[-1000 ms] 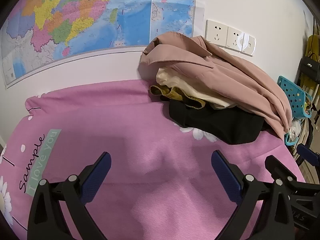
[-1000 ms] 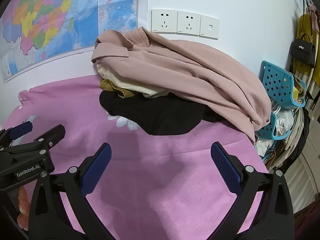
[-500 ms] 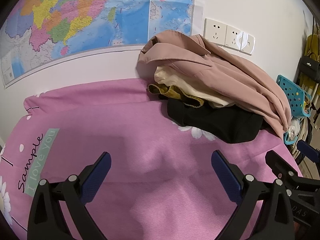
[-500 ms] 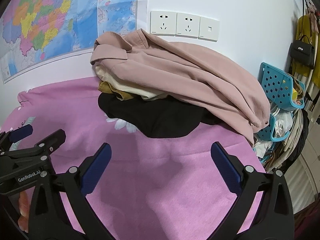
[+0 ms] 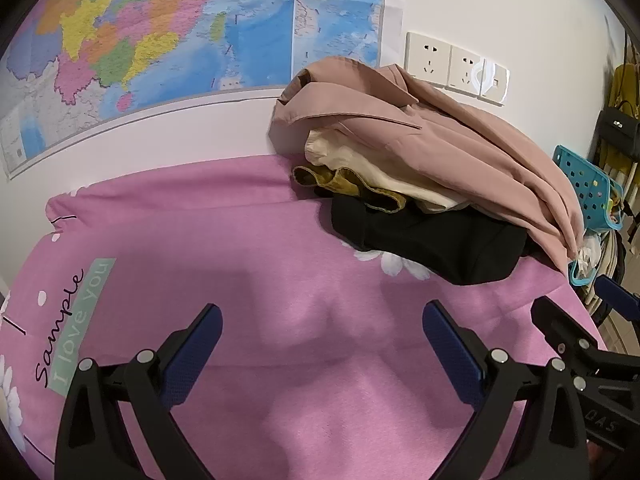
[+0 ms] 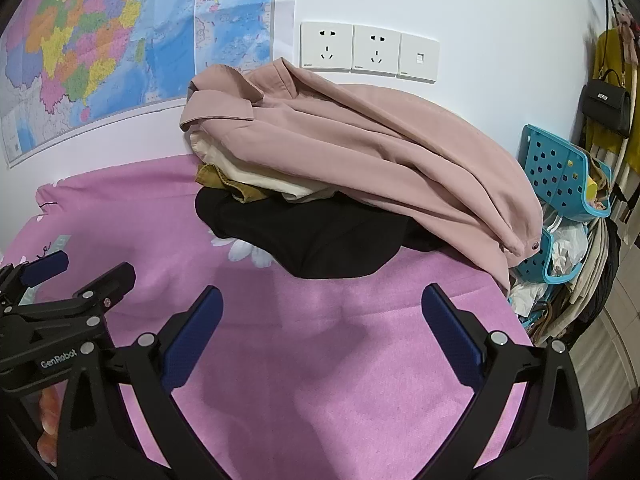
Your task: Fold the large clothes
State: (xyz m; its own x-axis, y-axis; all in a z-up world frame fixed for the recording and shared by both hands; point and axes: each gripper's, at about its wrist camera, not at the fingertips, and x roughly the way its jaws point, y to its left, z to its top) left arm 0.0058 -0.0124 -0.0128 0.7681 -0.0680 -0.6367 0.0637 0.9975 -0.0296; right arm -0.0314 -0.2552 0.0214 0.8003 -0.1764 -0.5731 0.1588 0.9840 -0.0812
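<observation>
2 readable texts: "Sample I love you" sheet [image 5: 240, 264], "GenRobot" left gripper [image 6: 120, 284].

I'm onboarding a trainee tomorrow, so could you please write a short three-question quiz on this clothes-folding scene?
1. True or false: the left tool is shut on the pink jacket.
2. Multiple choice: which garment lies lowest in the pile, directly on the pink bedsheet? A) the pink jacket B) the black garment C) the cream garment
3. Fill in: on the wall behind the pile, left of the sockets, hangs a coloured ____.

Key: 1. False; both it and the right tool are open and empty. 2. B. 3. Map.
</observation>
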